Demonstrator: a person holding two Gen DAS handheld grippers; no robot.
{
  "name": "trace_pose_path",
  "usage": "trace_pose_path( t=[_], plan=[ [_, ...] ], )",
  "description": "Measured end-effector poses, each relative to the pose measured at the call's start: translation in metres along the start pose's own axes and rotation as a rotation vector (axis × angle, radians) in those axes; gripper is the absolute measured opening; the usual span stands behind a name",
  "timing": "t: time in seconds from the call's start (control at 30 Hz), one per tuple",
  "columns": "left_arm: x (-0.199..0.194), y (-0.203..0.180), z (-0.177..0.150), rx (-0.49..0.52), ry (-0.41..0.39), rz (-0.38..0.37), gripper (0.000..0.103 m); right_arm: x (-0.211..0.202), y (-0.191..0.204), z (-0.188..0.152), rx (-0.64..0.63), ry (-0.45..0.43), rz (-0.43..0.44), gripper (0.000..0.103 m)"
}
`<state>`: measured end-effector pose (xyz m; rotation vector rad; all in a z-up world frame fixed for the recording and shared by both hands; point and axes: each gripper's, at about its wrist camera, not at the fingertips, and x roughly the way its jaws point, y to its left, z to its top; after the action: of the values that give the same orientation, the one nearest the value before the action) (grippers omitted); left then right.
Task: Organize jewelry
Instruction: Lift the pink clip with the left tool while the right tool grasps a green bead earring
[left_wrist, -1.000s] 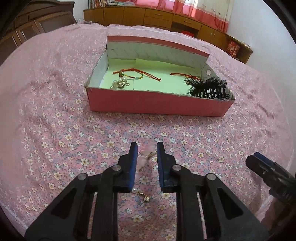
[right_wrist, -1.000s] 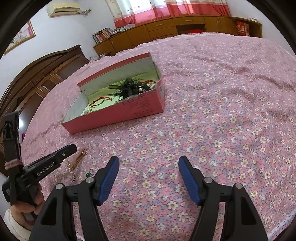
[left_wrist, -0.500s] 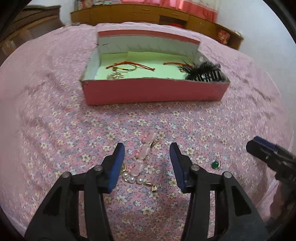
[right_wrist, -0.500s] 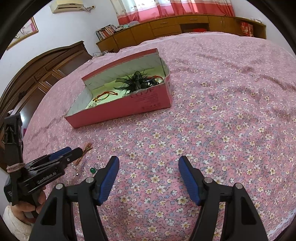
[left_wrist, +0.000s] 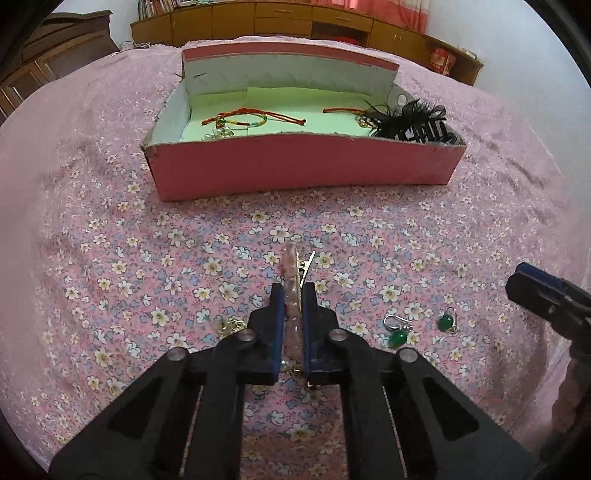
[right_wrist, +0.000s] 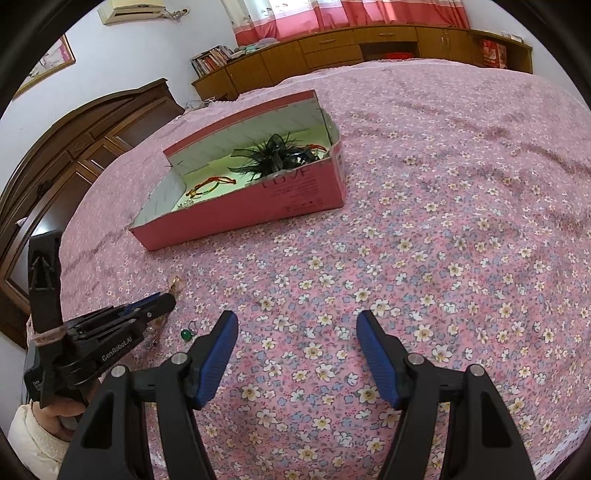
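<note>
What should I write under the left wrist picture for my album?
Left tongs pinch a pink hair clip on the flowery bedspread, facing the pink jewelry box.

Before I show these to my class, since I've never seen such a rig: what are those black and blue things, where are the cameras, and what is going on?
No robot here: a person holds one pair of tongs in each hand, with a wide-angle camera on each looking forward along its fingers. One picture comes from the left tongs, the other from the right tongs.

The surface is a bed with a pink flowered bedspread. On it stands an open pink box holding red cord bracelets and a black feathered hair clip.

The left tongs are shut on a pink beaded hair clip. Two green earrings lie beside them. The right tongs are open, holding nothing.
</note>
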<state>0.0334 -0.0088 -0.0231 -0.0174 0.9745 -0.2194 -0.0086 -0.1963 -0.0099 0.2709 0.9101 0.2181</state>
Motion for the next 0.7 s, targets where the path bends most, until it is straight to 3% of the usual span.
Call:
trace_pose_path(
  t=[0.33,0.7],
  plan=[
    [-0.03,0.011,0.007,-0.051,-0.084,-0.025,0.0,0.003,0.019,-0.005,-0.055,0.019,0.031,0.068],
    [-0.04,0.029,0.006,-0.107,-0.112,-0.039,0.0,0.025,0.054,-0.015,-0.163,0.095,0.086,0.041]
  ],
)
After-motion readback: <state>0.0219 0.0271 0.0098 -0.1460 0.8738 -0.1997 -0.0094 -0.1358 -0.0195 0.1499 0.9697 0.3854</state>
